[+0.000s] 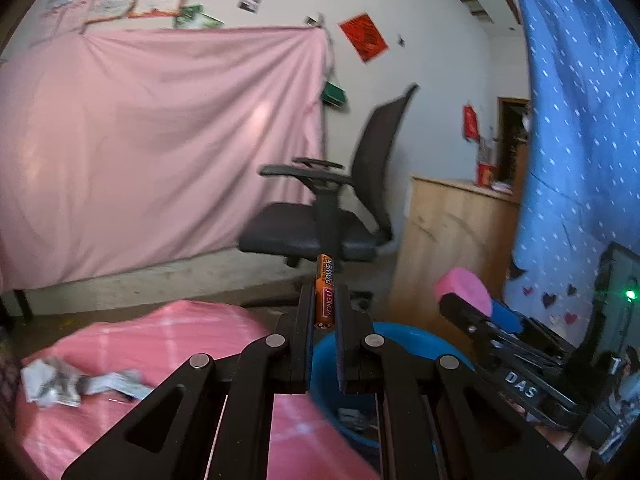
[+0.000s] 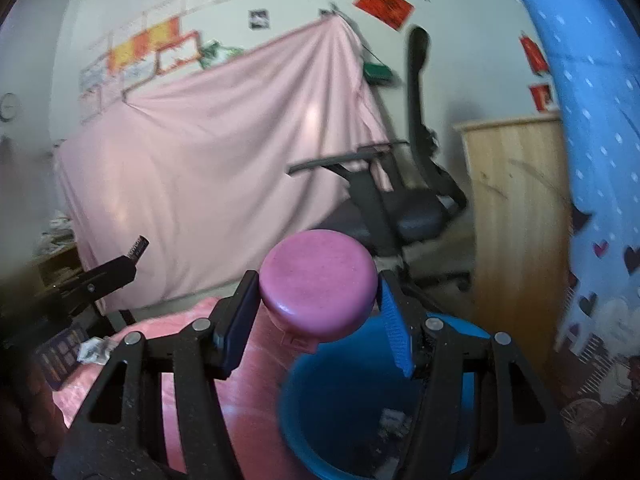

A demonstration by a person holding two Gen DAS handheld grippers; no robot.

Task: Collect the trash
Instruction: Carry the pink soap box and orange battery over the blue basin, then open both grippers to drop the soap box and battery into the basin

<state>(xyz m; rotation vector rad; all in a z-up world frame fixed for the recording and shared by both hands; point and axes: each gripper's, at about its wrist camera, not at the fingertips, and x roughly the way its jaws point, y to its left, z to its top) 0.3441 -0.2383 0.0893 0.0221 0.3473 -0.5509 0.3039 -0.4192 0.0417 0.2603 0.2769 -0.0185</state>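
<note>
Left tool [image 1: 324, 312] clamps battery [image 1: 325, 290] upright btwn tips; right tool [image 2: 316, 304] grips pink lid [image 2: 318, 282] above blue bin [image 2: 320, 392].

A lived-in home room: pink sheet [image 1: 160, 144] on the wall, office chair [image 1: 320, 216], wooden cabinet [image 1: 452, 232].

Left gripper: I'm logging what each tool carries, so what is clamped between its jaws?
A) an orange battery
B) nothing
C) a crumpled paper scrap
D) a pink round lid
A: the left gripper has its jaws closed on an upright orange battery, above the blue bucket; the pink lid sits in the right gripper.
</note>
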